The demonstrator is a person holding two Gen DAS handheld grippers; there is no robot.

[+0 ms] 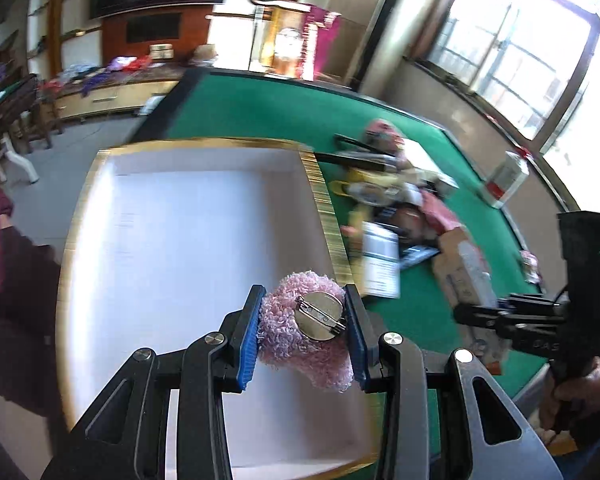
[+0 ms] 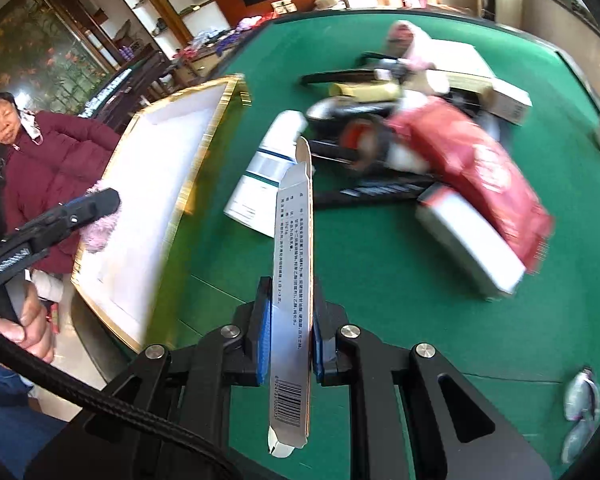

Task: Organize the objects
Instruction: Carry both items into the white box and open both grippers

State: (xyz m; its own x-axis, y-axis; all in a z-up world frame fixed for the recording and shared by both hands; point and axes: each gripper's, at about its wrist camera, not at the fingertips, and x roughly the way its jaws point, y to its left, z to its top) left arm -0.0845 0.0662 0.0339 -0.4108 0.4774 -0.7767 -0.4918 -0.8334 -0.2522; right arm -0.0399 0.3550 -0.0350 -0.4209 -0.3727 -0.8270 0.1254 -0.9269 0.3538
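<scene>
Left gripper (image 1: 305, 332), bottom centre of the left wrist view, is clamped on a fuzzy pink brooch (image 1: 300, 332), metal pin back facing the camera; it hangs over the white tray (image 1: 160, 240) w/ the gold rim. Right gripper (image 2: 288, 340), bottom centre of the right wrist view, is nearly closed on a thin flat carton (image 2: 294, 280), held edge-on over the green table (image 2: 380, 300), tray off to the left.

Risks, as I judge them: the brooch is soft and gripped partly on fluff, so it could squirm out or snag a pad when let go. The carton is long and pinched low, so it could swing, or clip the tray rim if brought in too low. Both grippers heading for one tray could bump.

Hard to see: the pile (image 1: 400, 208), right of centre in the left view, is motion-blurred, so single items can't be told apart. The carton's print is unreadable, and the tray's near edge is hidden behind the left gripper.
</scene>
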